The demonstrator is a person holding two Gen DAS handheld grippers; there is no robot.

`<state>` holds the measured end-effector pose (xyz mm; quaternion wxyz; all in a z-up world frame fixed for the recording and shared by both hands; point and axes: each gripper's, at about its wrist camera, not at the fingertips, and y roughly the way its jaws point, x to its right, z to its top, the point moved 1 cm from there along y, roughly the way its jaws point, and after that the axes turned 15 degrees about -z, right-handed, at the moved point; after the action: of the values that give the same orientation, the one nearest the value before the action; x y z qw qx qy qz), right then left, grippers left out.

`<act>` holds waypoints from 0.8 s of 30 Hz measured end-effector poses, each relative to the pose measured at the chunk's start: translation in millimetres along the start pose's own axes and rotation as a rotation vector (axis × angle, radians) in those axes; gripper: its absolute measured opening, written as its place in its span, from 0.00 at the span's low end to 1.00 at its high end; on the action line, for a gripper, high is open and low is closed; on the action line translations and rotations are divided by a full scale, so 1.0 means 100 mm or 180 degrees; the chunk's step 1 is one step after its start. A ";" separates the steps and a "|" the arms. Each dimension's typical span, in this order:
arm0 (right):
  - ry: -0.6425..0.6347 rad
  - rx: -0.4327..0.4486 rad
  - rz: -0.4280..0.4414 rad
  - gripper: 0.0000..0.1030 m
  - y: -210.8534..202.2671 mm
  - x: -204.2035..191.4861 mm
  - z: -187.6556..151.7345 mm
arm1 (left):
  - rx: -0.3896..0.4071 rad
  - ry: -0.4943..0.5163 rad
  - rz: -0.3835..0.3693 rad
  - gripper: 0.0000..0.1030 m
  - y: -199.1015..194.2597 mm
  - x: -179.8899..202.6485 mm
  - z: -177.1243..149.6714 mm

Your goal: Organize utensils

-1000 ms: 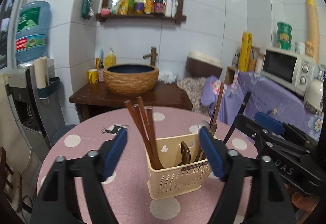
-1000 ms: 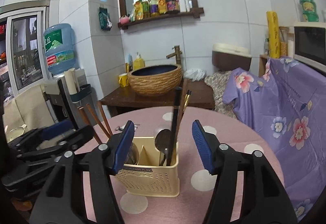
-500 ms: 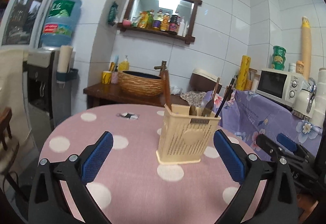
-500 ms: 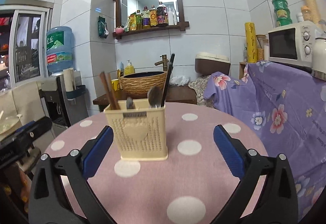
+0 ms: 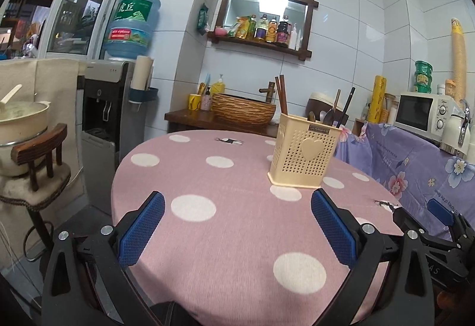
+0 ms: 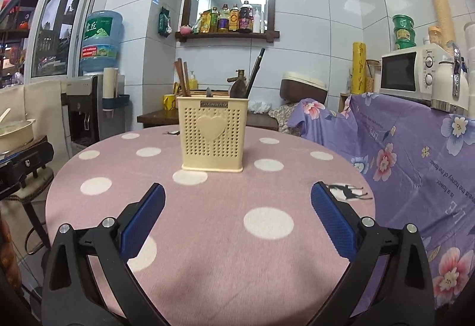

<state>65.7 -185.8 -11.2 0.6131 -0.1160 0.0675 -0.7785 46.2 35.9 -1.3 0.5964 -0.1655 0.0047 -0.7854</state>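
While your left gripper [image 5: 237,225] and right gripper [image 6: 237,220] hang with jaws just opened wide and nothing between them, utensil caddy [image 6: 212,134] upright mid-counter [image 6: 213,237], chopsticks [image 6: 181,76] and spoons [image 6: 237,88] inside, clear path, purple floral cloth [image 6: 400,148] right, stool [image 5: 38,165] left.

Bright, sharp, fisheye-warped dark corners

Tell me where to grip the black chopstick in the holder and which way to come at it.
Grip the black chopstick on its bare upper shaft, well above the rim of the cream holder. Come from above and the right: it leans to the right, clear of the spoon beside it, so that side looks free. Turn the claw so its pads close across the thin shaft.
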 end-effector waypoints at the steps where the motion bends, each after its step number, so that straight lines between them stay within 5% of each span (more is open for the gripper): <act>1: 0.0051 -0.0035 0.0016 0.94 -0.05 0.02 -0.04 | -0.0016 -0.0007 0.0007 0.95 -0.03 0.01 -0.03; 10: 0.0187 0.0074 0.0060 0.94 -0.35 0.10 -0.08 | -0.0094 0.0090 -0.0037 0.95 -0.19 0.11 -0.14; 24: 0.0177 0.0158 0.0091 0.94 -0.47 0.15 -0.09 | 0.0117 0.0173 -0.0036 0.95 -0.33 0.19 -0.13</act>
<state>16.4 -189.1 -6.6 0.6247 -0.0781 0.0669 -0.7741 7.2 24.8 -1.5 0.5945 -0.1332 0.0056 -0.7930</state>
